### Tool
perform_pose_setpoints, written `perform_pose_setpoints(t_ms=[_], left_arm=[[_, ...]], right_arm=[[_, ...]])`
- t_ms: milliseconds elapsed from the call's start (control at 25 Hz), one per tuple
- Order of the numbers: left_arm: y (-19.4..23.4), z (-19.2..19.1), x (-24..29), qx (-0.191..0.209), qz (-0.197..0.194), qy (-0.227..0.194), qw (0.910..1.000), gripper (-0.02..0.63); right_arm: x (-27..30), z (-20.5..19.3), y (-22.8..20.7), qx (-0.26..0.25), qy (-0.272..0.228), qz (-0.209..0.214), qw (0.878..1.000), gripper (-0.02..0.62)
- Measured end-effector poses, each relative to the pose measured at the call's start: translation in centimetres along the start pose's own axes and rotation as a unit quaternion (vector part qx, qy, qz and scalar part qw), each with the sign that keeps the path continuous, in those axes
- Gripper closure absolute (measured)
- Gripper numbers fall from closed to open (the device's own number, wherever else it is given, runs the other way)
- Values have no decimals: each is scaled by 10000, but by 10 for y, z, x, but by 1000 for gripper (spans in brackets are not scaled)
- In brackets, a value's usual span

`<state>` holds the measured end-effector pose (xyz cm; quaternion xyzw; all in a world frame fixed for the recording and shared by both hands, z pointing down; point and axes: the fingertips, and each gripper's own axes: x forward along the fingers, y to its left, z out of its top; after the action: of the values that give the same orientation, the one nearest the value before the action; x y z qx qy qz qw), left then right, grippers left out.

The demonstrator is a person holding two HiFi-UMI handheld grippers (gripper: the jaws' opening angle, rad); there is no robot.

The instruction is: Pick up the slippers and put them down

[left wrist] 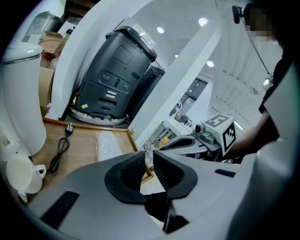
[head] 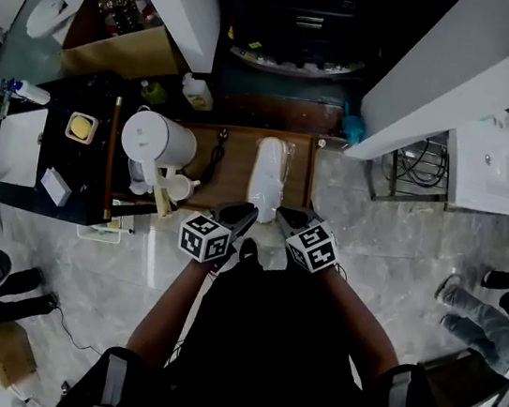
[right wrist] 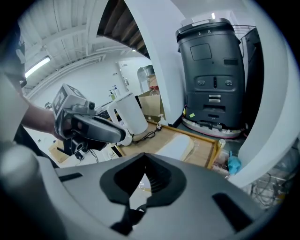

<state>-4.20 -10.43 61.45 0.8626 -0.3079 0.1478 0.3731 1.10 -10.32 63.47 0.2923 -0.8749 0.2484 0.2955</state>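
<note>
The slippers [head: 268,176] lie on the wooden tray [head: 236,148], long way pointing away from me, just ahead and between my grippers. Left gripper [head: 242,212] jaws are almost together and right gripper [head: 288,215] jaws are shut (both hold nothing).

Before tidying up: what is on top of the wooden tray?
A white slipper, kettle, cup and black cord. The left claw and right claw cover the tray's near edge.

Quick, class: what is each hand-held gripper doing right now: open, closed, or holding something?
Left hand-held gripper: almost closed, with a narrow gap between the jaws and nothing in it.
Right hand-held gripper: closed, empty.
</note>
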Motion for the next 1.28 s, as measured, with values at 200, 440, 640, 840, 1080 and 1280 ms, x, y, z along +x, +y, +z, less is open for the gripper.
perform_pose_setpoints(t_ms=[200, 440, 640, 840, 1080, 1280], left_arm=[[-9, 2, -20, 171, -100, -118, 9997, 569], [-20, 2, -42, 423, -208, -171, 9987, 588], [-35, -1, -55, 593, -326, -167, 9976, 594], [-45, -10, -60, 700, -471, -64, 9964, 594], [-51, -18, -63, 827, -606, 46, 9947, 594], [-52, -17, -67, 924, -669, 41, 9935, 594]], right_arm=[[-10, 6, 17, 34, -241, -69, 9997, 586], [-25, 10, 35, 71, -492, -110, 9987, 588], [-41, 10, 50, 80, -616, -98, 9980, 588], [-50, 13, 62, 75, -774, -134, 9969, 588], [-56, 14, 76, 104, -913, -199, 9956, 588], [-55, 11, 81, 84, -915, -252, 9954, 588]])
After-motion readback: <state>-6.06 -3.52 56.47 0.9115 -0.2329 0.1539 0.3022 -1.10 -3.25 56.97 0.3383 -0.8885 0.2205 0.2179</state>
